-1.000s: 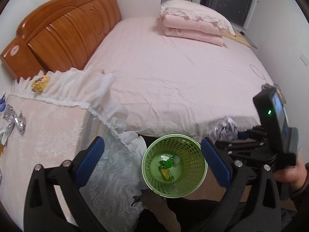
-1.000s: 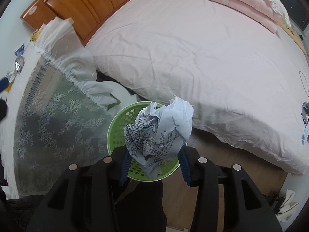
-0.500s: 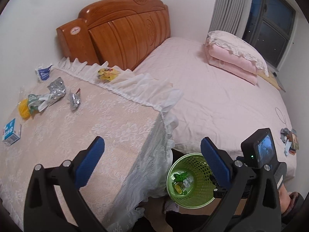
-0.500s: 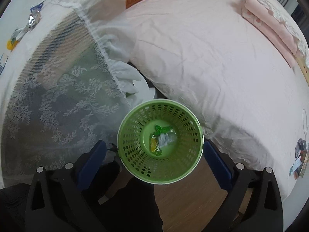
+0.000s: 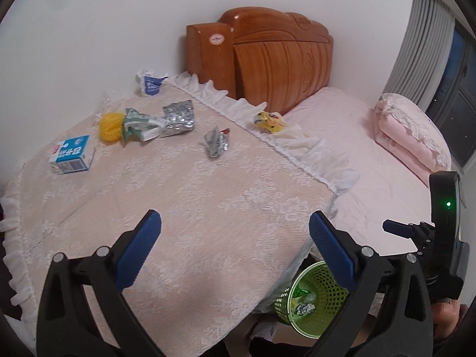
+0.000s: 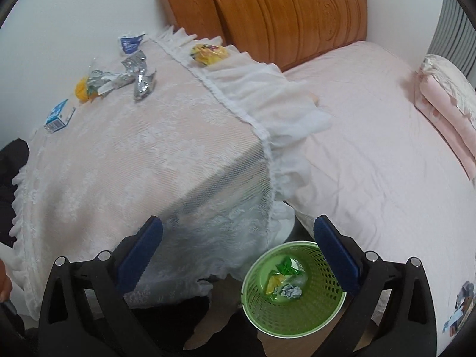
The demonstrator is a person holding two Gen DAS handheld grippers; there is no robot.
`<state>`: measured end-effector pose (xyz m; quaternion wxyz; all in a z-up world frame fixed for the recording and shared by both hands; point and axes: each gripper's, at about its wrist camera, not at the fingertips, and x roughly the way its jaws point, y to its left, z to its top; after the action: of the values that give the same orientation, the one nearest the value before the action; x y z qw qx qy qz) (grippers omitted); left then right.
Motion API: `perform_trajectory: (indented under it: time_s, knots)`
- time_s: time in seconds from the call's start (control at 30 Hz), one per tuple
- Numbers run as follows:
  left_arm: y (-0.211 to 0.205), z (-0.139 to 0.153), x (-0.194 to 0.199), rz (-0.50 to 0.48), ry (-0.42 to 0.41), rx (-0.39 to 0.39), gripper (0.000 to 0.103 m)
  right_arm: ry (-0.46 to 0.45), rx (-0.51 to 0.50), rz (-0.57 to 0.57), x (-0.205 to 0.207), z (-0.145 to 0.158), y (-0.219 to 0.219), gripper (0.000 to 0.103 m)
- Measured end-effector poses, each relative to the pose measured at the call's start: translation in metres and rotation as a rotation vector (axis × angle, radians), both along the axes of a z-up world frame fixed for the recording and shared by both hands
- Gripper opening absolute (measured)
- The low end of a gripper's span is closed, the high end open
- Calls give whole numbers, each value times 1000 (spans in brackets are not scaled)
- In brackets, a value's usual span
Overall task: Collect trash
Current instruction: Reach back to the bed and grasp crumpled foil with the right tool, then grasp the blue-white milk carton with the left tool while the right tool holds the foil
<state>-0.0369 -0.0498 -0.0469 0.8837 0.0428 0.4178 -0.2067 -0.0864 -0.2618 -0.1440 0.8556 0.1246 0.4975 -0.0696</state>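
Lace, pale and flowered with a frilled white edge, covers the table (image 5: 190, 196) on the left of both views. Going left to right across its far part in the left wrist view: a small blue-and-white carton (image 5: 72, 155), a yellow mesh ball (image 5: 110, 126) touching a crumpled green-and-white wrapper (image 5: 139, 123), a torn blue-and-white packet (image 5: 151, 82) against the wall, a crushed silver foil pack (image 5: 179, 115), a small crumpled silver wrapper (image 5: 216, 143) a little nearer, and a yellow snack wrapper (image 5: 269, 121) on the frill at the table's right edge.

The left hand-held gripper (image 5: 235, 247) hangs over the near part of the table, blue pads spread wide and empty. The right hand-held gripper (image 6: 238, 250) has just been opening and stands released, nothing between its pads; it is over the table's near right corner and the floor.

Right of that corner, on the floor between table and bed, stands the green perforated plastic basket (image 6: 255, 306). Inside lie a crumpled ball of printed paper (image 6: 291, 291) and some green and yellow wrappers (image 6: 281, 273) (their exact kinds are hard to tell).

Further right spreads the pink-sheeted bed (image 6: 380, 136) with its carved wooden headboard (image 6: 285, 9) and folded pink bedding (image 6: 446, 101).
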Motion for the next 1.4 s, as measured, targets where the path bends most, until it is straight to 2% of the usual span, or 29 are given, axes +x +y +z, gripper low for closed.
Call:
perform_trajectory:
  time_s: [0.33,0.5,0.67,0.77,0.83,0.9,0.97,1.0,1.07,1.2,1.4]
  knots:
    - [70,-14,33,181,39,17,95,-45,18,109,98,15,59,101]
    - [83,-18,60,211,54,16,95,-49,9,101,162,11,75,101]
    - [84,-20,88,211,30,35,95,0,-12,68,217,-7,85,99]
    - [82,-20,102,200,13,62,95,28,-33,59,234,-19,87,90]
    - [85,-22,110,205,11,68,95,46,-38,63,240,-25,88,80]
    - [92,-23,119,227,19,65,95,59,-23,65,244,-31,87,57]
    - [103,-24,131,268,37,57,95,51,-24,58,245,-33,86,43]
    - [109,-24,138,294,48,50,95,48,-24,65,245,-33,86,30]
    - [122,-24,151,360,74,37,95,51,-22,74,246,-33,86,19]
    - [152,-22,185,539,141,-7,95,29,-24,85,241,-26,90,19]
    - [200,-34,243,871,297,-168,95,-11,-5,133,227,-7,100,19]
